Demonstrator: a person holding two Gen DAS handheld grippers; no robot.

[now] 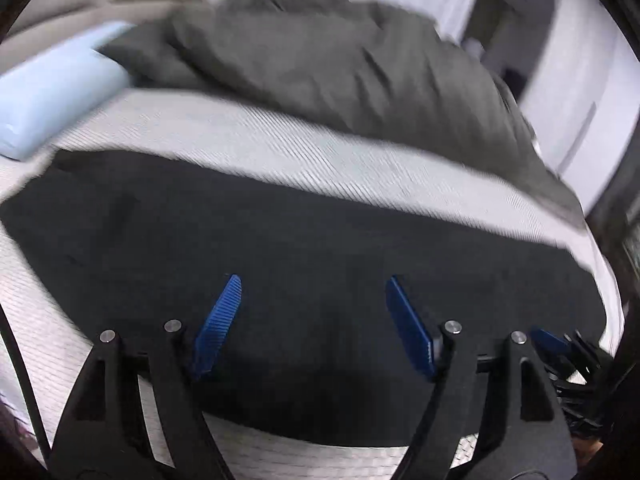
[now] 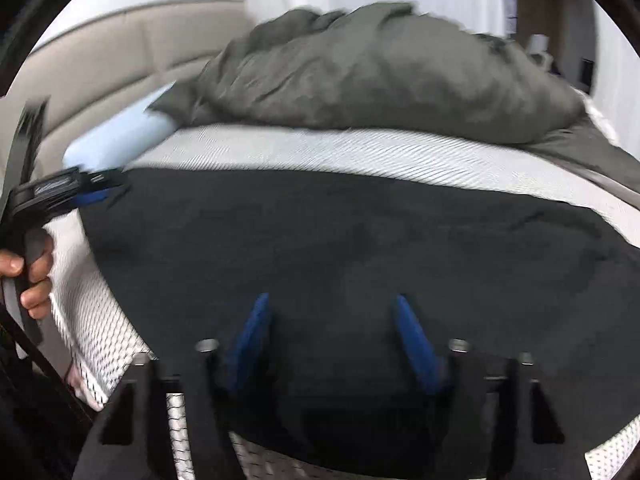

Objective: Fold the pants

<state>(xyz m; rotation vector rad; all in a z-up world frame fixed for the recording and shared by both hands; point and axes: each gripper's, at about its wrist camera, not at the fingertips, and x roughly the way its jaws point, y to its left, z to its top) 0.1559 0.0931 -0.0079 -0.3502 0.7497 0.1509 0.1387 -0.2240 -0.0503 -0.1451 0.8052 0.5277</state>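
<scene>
Dark pants [image 1: 280,248] lie spread flat across the white mattress [image 1: 240,136]. My left gripper [image 1: 314,280] hovers over their near part, blue fingers [image 1: 218,328] wide apart with nothing pinched between them. In the right wrist view the same pants [image 2: 360,248] fill the middle, and my right gripper [image 2: 331,298] stands open just above the fabric, fingers [image 2: 414,344] apart. The left gripper [image 2: 86,196] also shows there at the pants' far left corner, held by a hand [image 2: 32,276]. The right gripper's tip [image 1: 552,340] peeks in at the left wrist view's lower right.
A crumpled grey duvet [image 2: 380,76] is heaped at the back of the bed. A light blue pillow [image 1: 52,96] lies at the back left against a beige headboard [image 2: 120,52]. White wall and doors stand behind. Mattress edge [image 2: 104,344] runs along the near left.
</scene>
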